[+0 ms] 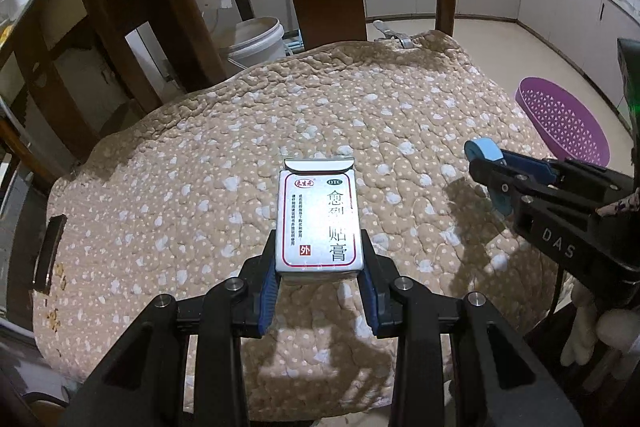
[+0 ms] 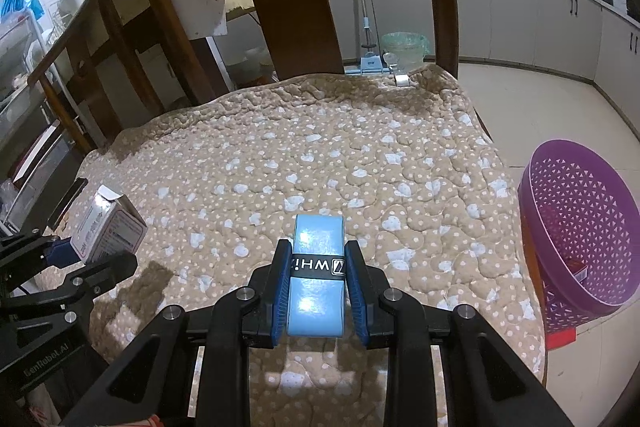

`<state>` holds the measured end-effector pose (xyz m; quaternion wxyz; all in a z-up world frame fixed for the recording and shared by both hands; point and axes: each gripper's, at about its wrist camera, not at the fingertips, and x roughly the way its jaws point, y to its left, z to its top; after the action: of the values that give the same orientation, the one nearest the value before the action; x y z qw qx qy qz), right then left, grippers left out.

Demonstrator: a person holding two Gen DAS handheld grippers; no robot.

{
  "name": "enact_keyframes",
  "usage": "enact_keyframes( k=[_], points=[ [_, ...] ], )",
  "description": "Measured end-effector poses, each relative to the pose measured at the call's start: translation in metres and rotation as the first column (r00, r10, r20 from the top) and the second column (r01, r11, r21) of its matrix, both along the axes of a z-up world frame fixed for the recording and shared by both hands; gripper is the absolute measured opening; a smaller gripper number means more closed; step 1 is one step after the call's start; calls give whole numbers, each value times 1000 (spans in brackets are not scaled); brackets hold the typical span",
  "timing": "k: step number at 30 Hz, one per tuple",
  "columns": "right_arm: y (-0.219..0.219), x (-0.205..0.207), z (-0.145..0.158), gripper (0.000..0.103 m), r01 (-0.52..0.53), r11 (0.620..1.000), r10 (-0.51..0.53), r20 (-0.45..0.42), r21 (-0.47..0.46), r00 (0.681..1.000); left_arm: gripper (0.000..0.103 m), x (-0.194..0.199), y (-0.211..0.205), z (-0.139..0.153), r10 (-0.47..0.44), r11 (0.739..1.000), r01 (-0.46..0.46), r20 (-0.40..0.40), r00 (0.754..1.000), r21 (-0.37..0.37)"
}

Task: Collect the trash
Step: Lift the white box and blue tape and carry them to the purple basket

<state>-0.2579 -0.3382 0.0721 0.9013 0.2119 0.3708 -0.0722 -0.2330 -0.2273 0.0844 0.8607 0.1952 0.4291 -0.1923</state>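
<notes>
Both pieces of trash are already off the beige quilted chair cushion with pale blue hearts (image 2: 340, 155) and in the grippers, so the picking-up half looks done. The left gripper (image 1: 319, 291) is clamped on the sides of a silver cardboard medicine box printed with red and black characters (image 1: 318, 223), its top flap standing open, held above the cushion. The right gripper (image 2: 316, 291) is closed on a light blue roll of tape with a black band (image 2: 316, 267), also clear of the fabric. The purple perforated plastic basket (image 2: 580, 227) stands on the floor just beside the cushion's right edge, and something red seems to lie at its bottom, though I cannot tell what. What remains, as I judge it, is carrying both items over to the basket and letting them drop in; the cushion shows no other obvious litter.
</notes>
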Motion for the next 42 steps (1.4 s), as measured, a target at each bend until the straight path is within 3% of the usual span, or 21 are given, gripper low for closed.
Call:
enact_keyframes(
  k=[24, 42],
  points=[
    [-1, -1, -2, 29, 2, 1000, -2, -2, -5, 1000, 33, -1, -2, -7, -18, 999, 19, -19, 1000, 33],
    [-6, -6, -1, 29, 22, 1000, -21, 11, -9, 1000, 33, -4, -3, -6, -48, 999, 48, -30, 998, 2]
  ],
)
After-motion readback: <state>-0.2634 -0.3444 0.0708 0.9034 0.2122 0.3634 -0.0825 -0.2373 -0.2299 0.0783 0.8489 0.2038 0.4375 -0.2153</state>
